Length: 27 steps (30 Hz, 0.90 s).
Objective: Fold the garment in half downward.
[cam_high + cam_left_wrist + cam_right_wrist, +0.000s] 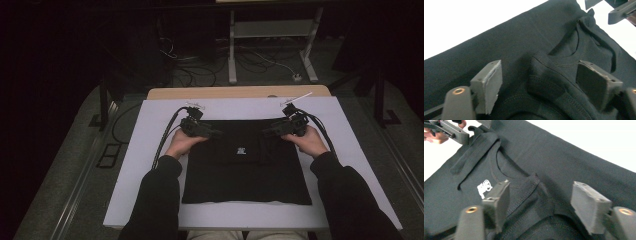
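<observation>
A black T-shirt (245, 170) lies folded on the white mat (145, 150), with a small white logo (241, 150) near its middle. My left gripper (212, 133) rests at the shirt's far left corner and my right gripper (267, 133) at its far right corner. In the left gripper view the jaws (540, 67) stand apart over a folded sleeve hem (549, 85), and the pads do not press on it. In the right gripper view the jaws (541, 185) likewise straddle a stitched fold (531, 187) beside the collar, still apart.
The mat covers a wooden table whose far edge (235, 92) shows beyond it. Behind the table, cables (195, 75) lie on the floor next to a white metal frame (272, 30). Each gripper's cable (167, 135) trails across the mat.
</observation>
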Each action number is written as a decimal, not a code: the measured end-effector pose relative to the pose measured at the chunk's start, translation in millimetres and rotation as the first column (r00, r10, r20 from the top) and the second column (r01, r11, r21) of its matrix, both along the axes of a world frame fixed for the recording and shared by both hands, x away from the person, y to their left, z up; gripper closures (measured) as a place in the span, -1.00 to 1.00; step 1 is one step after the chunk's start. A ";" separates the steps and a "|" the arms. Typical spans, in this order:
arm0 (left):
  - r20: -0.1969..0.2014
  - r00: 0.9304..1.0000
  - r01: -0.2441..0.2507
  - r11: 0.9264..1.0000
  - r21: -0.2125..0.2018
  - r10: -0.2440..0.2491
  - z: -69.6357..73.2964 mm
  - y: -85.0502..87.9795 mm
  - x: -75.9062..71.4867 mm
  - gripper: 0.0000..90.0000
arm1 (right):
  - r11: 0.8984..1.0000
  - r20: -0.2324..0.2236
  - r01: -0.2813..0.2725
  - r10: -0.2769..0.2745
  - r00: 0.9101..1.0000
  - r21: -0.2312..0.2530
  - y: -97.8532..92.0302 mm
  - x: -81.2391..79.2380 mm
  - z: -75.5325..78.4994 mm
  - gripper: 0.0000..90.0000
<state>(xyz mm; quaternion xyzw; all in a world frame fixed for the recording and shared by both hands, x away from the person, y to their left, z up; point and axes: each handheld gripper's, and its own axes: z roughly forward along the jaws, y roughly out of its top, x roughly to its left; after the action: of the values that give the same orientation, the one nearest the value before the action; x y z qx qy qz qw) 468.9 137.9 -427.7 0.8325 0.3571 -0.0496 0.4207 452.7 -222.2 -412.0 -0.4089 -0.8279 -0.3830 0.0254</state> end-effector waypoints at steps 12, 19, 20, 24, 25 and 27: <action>-0.019 1.000 -0.023 1.000 0.007 0.023 -4.6 -2.3 2.0 0.11 | 1.000 -0.019 0.005 -0.005 1.000 -0.022 2.8 4.2 -10.2 0.20; 0.015 1.000 -0.012 0.999 0.030 0.012 -2.5 -2.9 -0.1 0.63 | 1.000 -0.024 -0.018 0.018 1.000 -0.019 1.8 4.1 -14.0 0.67; 0.019 1.000 -0.010 0.999 0.032 0.009 -2.2 -3.2 -0.4 0.70 | 1.000 -0.028 -0.022 0.021 0.999 -0.019 1.9 3.9 -14.0 0.72; -0.008 1.000 -0.007 1.000 0.015 0.007 -2.5 -1.7 0.7 0.89 | 0.999 -0.027 -0.032 0.032 0.999 -0.009 1.2 3.2 -12.3 0.80; -0.013 1.000 -0.009 1.000 0.008 0.009 -2.9 -1.3 0.9 0.90 | 1.000 -0.031 -0.030 0.030 0.999 -0.001 0.8 3.1 -11.8 0.80; -0.019 1.000 -0.009 1.000 0.010 0.009 -3.2 -0.8 1.2 0.92 | 0.999 -0.043 -0.030 0.031 0.999 0.015 -0.4 3.3 -11.4 0.81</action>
<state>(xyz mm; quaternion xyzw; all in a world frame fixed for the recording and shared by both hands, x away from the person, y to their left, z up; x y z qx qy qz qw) 470.0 137.1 -431.0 0.8326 0.3650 -0.0538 0.4131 456.0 -222.6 -423.4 -0.4042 -0.8306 -0.3795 0.0522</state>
